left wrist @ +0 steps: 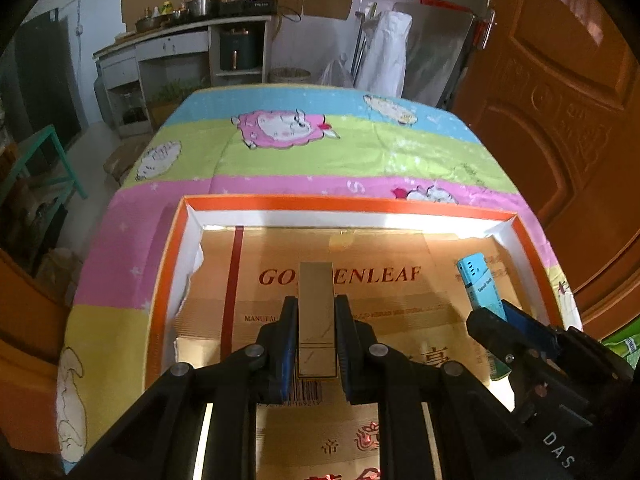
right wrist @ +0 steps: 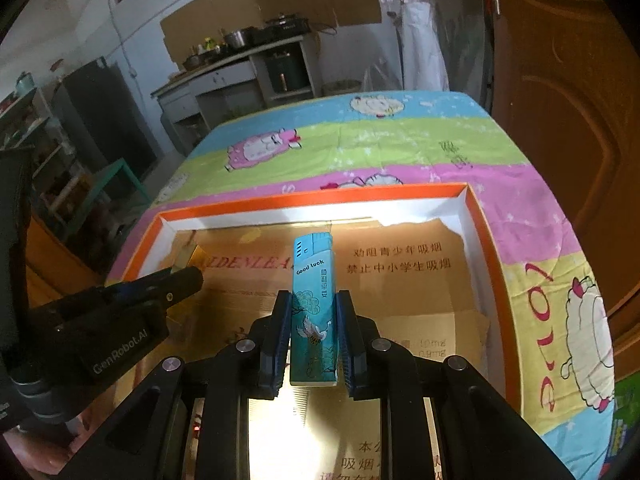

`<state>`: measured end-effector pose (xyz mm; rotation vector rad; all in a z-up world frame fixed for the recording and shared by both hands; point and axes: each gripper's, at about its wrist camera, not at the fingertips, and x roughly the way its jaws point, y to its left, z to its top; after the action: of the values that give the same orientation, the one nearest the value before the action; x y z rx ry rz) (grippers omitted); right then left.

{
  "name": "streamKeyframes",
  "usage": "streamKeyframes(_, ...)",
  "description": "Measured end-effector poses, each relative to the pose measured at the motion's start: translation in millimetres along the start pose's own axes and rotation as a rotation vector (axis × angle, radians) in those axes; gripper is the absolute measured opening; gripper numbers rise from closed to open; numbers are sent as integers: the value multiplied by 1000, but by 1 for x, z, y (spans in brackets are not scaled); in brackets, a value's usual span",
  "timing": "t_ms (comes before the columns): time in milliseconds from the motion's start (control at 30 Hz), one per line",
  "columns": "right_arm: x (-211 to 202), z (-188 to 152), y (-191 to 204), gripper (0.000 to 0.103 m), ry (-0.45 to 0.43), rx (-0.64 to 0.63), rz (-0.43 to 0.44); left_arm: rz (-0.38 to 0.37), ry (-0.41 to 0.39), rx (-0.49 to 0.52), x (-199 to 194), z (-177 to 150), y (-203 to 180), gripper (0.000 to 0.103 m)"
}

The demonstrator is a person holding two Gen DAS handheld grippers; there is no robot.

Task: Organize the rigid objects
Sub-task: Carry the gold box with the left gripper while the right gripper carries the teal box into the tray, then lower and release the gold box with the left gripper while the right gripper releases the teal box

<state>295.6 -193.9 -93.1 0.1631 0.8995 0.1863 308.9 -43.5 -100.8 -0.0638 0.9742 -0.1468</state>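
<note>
My left gripper (left wrist: 316, 308) is shut on a gold rectangular lighter (left wrist: 316, 312), held over the orange-rimmed box (left wrist: 344, 203) lined with gold cardboard. My right gripper (right wrist: 314, 300) is shut on a blue lighter (right wrist: 314, 300) marked "Good luck", also over the box (right wrist: 304, 198). In the left wrist view the right gripper (left wrist: 490, 316) shows at the right with the blue lighter (left wrist: 478, 284) in it. In the right wrist view the left gripper (right wrist: 188, 276) shows at the left with a corner of the gold lighter (right wrist: 186, 256).
The box lies on a table under a cartoon sheep cloth (left wrist: 304, 152). A brown door (left wrist: 560, 100) stands close on the right. A kitchen counter with pots (left wrist: 200, 12) stands behind, and a green stool (left wrist: 44, 160) at the left.
</note>
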Motion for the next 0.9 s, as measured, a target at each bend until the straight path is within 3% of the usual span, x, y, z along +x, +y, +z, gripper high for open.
streamKeyframes(533, 19, -6, -2, 24, 70, -7, -27, -69, 61, -35, 12, -2, 9, 19)
streamKeyframes(633, 17, -6, 0, 36, 63, -15, -52, -83, 65, -57, 10, -2, 12, 24)
streamKeyframes(700, 13, -6, 0, 45, 52, -18, -69, -65, 59, -48, 7, -2, 11, 37)
streamKeyframes(900, -2, -11, -3, 46, 30, -5, -78, -55, 11, -43, -9, -4, 10, 43)
